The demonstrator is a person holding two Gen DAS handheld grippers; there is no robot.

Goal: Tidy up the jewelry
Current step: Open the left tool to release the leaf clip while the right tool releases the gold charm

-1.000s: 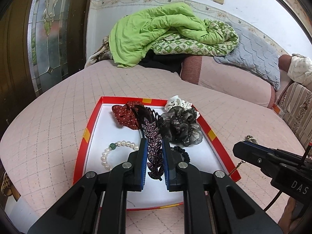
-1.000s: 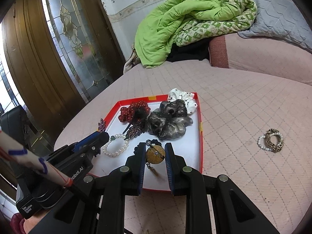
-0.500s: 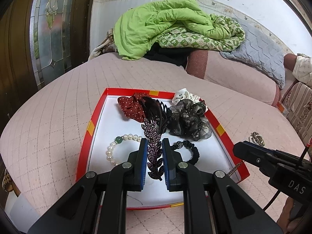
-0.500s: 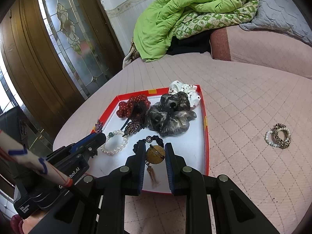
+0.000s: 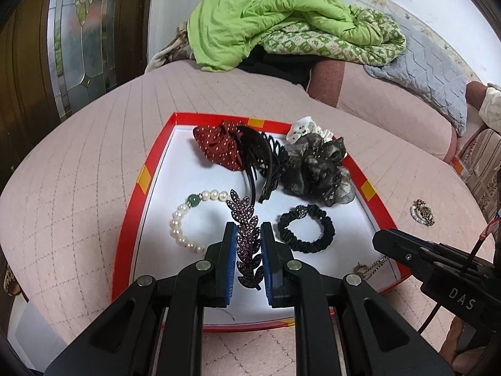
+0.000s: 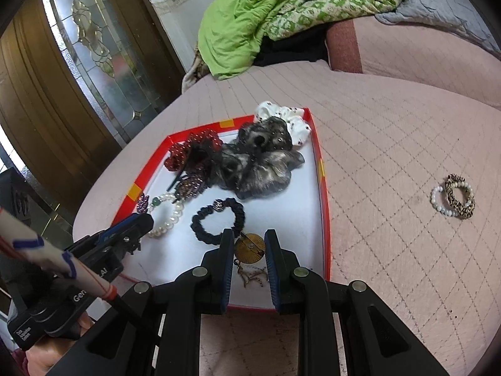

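Jewelry fills a red-rimmed tray (image 5: 137, 188) on a pink quilted bed (image 5: 78, 169) beside a stained-glass door (image 5: 81, 31); left gripper (image 5: 247, 238) pinches a leaf hairpin (image 5: 247, 238), right gripper (image 6: 249, 244), lettered "DAS", pinches a gold fan pendant (image 6: 249, 248).

- Light: soft, even daylight; both views moderately bright, colours clear.
- Source: the leaded glass door (image 6: 94, 44) glows pale; a blown-out white patch sits at the left edge of the right wrist view.
- Shadows: faint and short beneath the hair ties on the white tray floor (image 5: 194, 163).
- Glare: none on the tray; dull sheen on the screws of the black fingers.
- Distortion: strong fisheye bend; the bed cover (image 6: 391, 131) curves, with black corners in every frame.
- Focus: centre sharp; green quilt (image 5: 266, 9) slightly soft; edges smeared.
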